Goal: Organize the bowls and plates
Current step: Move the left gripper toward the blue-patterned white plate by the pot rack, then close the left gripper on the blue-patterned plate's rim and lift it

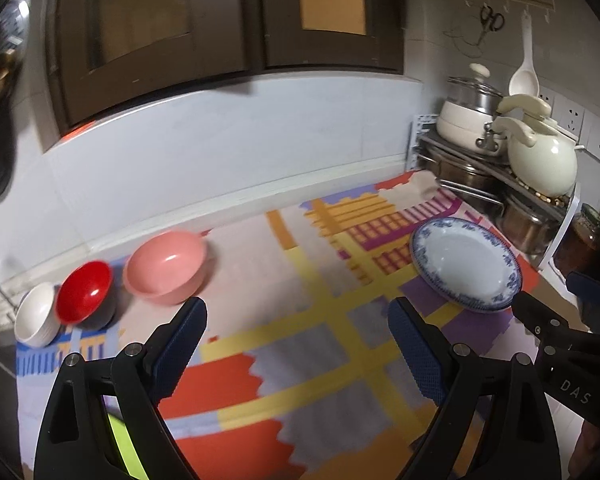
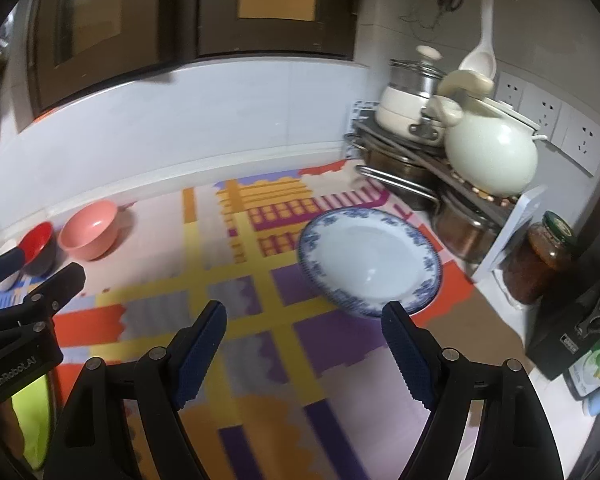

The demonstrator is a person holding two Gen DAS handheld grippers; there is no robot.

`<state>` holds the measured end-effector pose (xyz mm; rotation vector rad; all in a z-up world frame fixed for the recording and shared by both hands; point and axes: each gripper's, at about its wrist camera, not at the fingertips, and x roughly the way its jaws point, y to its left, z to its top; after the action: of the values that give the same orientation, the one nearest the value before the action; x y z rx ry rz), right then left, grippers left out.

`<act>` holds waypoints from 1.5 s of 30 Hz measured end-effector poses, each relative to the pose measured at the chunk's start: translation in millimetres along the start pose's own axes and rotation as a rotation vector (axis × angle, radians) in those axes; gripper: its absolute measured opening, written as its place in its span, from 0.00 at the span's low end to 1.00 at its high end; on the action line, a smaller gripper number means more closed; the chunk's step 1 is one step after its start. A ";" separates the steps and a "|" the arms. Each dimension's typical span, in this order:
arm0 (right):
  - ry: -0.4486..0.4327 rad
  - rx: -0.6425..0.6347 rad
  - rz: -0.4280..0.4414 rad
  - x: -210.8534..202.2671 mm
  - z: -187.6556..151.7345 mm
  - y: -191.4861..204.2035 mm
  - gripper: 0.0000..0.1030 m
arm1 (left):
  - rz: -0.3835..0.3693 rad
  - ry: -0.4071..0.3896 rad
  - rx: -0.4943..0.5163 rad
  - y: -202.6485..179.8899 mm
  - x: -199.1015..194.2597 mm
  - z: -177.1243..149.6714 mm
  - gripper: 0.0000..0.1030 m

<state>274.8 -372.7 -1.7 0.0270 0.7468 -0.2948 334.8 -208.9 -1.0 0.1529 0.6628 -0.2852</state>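
Left wrist view: both grippers, left (image 1: 296,344) and right (image 2: 302,344), hang spread and empty over the table (image 1: 260,360). Bowls (image 1: 164,268) sit far left, plate (image 2: 370,260) right; next likely calls for grasping one.

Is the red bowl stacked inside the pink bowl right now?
No, the red bowl sits on the mat beside the pink bowl, between it and the white bowls.

Three bowls (image 1: 100,296) sit in a row at the surface's (image 1: 300,360) left; a plate (image 1: 466,264) lies right, before a pot rack (image 1: 480,176).
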 end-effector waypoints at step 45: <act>0.140 0.306 -0.237 201.1 14.5 -159.2 0.65 | -0.187 0.198 0.147 -155.1 231.7 49.4 0.77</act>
<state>380.6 -578.4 -113.6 0.2518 0.8399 -0.6365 489.9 -416.6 -114.9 0.2626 0.8542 -0.5036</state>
